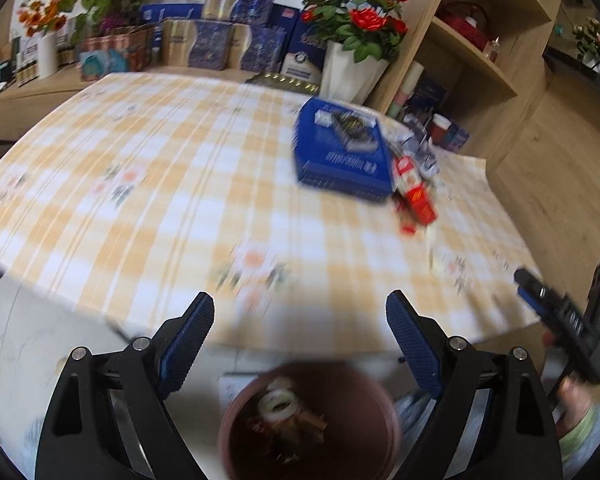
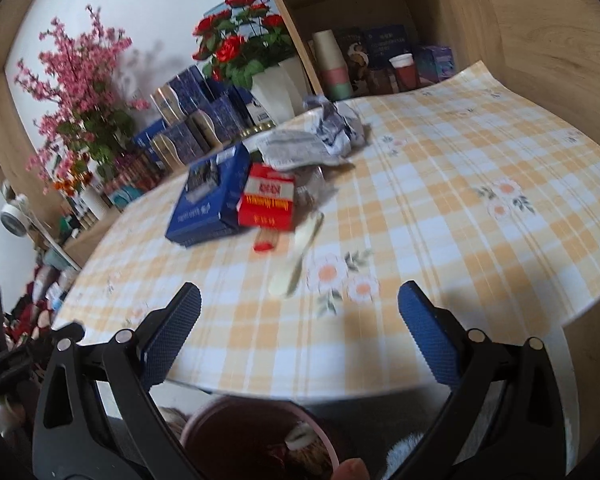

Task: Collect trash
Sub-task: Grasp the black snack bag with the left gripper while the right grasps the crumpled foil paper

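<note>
On the yellow checked tablecloth (image 2: 440, 184) lie a blue box (image 2: 212, 196), a red carton (image 2: 268, 200), a pale plastic spoon (image 2: 300, 252) and crumpled wrappers (image 2: 332, 128). The left wrist view shows the blue box (image 1: 340, 152) and red carton (image 1: 416, 196) at the far right of the table. A dark red bin (image 1: 312, 420) with scraps inside stands below the near table edge, under both grippers. My left gripper (image 1: 300, 300) is open and holds nothing. My right gripper (image 2: 300, 292) is also open and bare, hovering over the near edge, well short of the litter.
Flower pots (image 1: 356, 20), stacked blue and gold boxes (image 1: 220, 32) and a wooden shelf unit (image 1: 480, 40) line the back. Cups (image 2: 332, 64) sit in the shelf beside the table. The bin (image 2: 260, 432) sits close to a fingertip (image 2: 352, 470). The right gripper (image 1: 523, 283) shows at the left view's right edge.
</note>
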`<move>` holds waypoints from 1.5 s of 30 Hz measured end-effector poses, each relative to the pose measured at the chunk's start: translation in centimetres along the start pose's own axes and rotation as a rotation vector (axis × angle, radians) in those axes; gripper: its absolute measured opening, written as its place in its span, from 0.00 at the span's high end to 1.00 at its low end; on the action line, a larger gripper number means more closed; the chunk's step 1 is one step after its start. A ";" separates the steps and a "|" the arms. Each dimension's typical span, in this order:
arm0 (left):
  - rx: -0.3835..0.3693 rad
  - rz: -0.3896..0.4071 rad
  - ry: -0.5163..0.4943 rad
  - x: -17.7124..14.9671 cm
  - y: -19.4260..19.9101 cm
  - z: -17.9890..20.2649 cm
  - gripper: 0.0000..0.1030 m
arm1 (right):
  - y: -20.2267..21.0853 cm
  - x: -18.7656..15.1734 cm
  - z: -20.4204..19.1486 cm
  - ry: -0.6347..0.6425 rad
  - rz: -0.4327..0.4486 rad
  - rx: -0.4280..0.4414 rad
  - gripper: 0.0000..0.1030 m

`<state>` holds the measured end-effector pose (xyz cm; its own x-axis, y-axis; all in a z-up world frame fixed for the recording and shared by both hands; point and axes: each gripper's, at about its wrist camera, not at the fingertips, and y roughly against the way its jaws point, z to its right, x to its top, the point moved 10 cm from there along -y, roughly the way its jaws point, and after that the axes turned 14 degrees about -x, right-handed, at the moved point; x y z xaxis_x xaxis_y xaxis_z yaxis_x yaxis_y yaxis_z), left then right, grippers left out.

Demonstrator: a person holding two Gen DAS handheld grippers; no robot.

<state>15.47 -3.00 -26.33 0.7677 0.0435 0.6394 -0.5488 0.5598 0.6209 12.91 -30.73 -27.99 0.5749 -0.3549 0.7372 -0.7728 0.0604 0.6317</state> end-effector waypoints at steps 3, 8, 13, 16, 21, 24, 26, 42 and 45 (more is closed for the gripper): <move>-0.019 -0.003 -0.005 3.8 -2.4 1.1 0.21 | -1.0 1.2 0.4 -0.022 -0.002 0.016 0.05; -0.017 -0.016 0.006 9.7 -7.6 2.5 0.32 | -3.6 2.8 1.8 -0.010 -0.039 -0.003 0.05; 0.007 -0.040 -0.022 13.1 -12.8 3.3 0.34 | -6.3 4.8 3.6 0.019 -0.058 -0.070 0.05; 0.030 -0.057 -0.039 14.3 -15.7 3.2 0.34 | -7.9 6.2 4.6 0.016 -0.082 -0.086 0.05; 0.096 -0.067 -0.027 15.3 -18.7 1.5 0.40 | -9.7 8.9 5.0 0.074 -0.057 -0.094 0.05; 0.109 -0.041 -0.009 15.7 -19.3 0.8 0.45 | -10.8 10.3 4.8 0.099 -0.056 -0.082 0.05; 0.099 -0.038 -0.030 16.0 -19.5 1.1 0.62 | -11.6 11.5 4.4 0.122 -0.043 -0.078 0.05; -0.022 0.015 -0.116 15.8 -14.7 3.5 0.85 | -24.6 19.9 0.1 0.109 -0.079 -0.103 0.06; -0.035 0.011 -0.103 15.4 -13.8 3.3 0.85 | -27.3 20.0 -0.2 0.074 -0.143 -0.125 0.06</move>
<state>33.83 -12.76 -23.55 0.7225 -0.0339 0.6905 -0.5441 0.5884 0.5982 45.54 -39.33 -30.44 0.6984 -0.2991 0.6502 -0.6449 0.1310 0.7530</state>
